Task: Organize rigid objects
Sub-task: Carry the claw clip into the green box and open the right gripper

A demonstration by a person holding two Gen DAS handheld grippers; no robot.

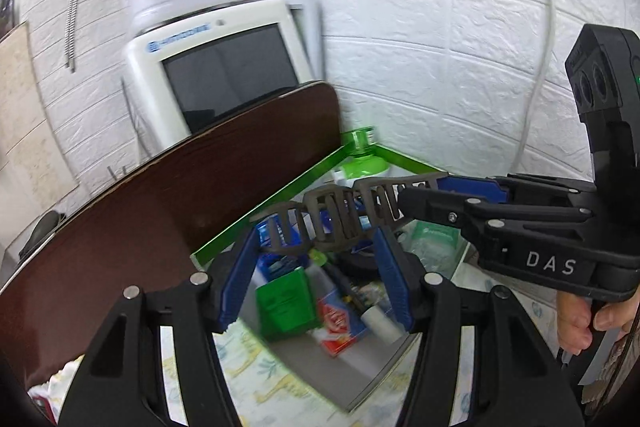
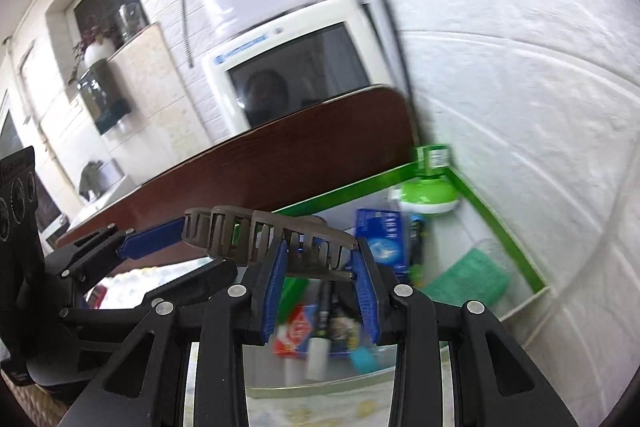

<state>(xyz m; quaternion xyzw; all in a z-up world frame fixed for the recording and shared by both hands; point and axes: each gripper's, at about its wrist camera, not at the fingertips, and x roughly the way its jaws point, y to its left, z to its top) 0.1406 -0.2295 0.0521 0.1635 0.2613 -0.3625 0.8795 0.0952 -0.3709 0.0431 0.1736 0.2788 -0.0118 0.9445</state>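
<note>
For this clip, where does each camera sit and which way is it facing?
Left wrist: sits on the left gripper, looking down into the green-rimmed tray; shows both grippers on the grey slotted rack and a hand.
Right wrist: sits on the right gripper, facing the same tray; shows the left gripper entering from the left.
Shared: rack, tray, white monitor, brick wall.

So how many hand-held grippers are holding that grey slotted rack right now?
2: the left hand-held gripper clamps one end of the grey slotted rack; the right hand-held gripper clamps the other.
</note>
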